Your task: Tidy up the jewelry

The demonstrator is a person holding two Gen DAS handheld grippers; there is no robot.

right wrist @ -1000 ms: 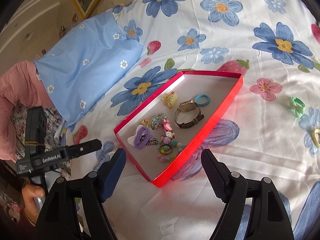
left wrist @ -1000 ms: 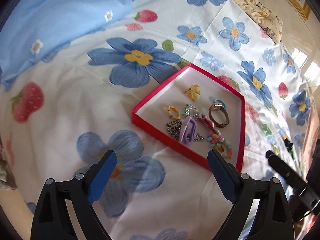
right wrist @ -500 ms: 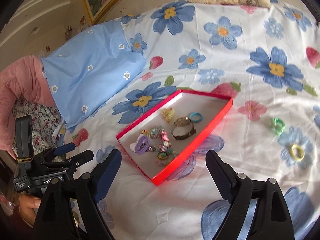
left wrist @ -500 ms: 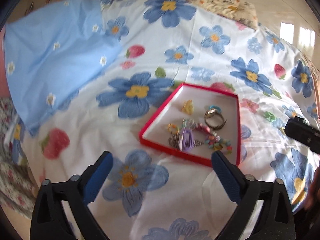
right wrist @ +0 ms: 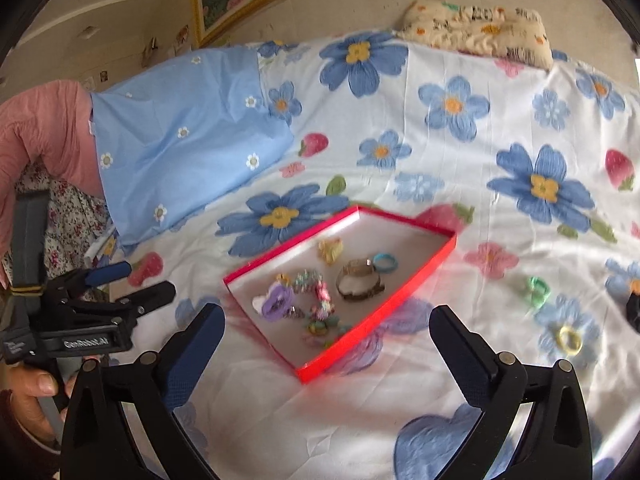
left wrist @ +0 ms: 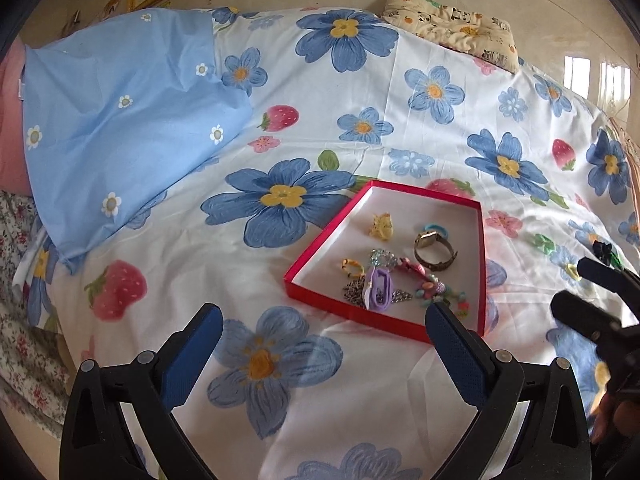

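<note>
I hold both grippers above the bed (left wrist: pixel 400 380), and neither is holding anything. My left gripper (left wrist: pixel 320 340) has its fingers (left wrist: pixel 192 356) spread wide apart over the flowered sheet, and my right gripper (right wrist: pixel 326 344) is spread just as wide.

The red tray (left wrist: pixel 316 256) lies flat on the sheet just ahead of both grippers. Inside it I see a watch (left wrist: pixel 434 250) with a blue ring (left wrist: pixel 436 229) just beyond it, a yellow clip (left wrist: pixel 382 226) toward the far side, and a purple clip (left wrist: pixel 380 290) near the front edge among a chain, beads and other small pieces crowded together.

From my right wrist view, a green ring (right wrist: pixel 536 290) and a yellow ring (right wrist: pixel 570 340) lie on the sheet to the right of the tray, well apart from it. A black item shows at the frame's right edge; I cannot tell what it is.

A blue pillow (left wrist: pixel 120 120) lies to the left, a patterned one (left wrist: pixel 452 28) at the far edge.
</note>
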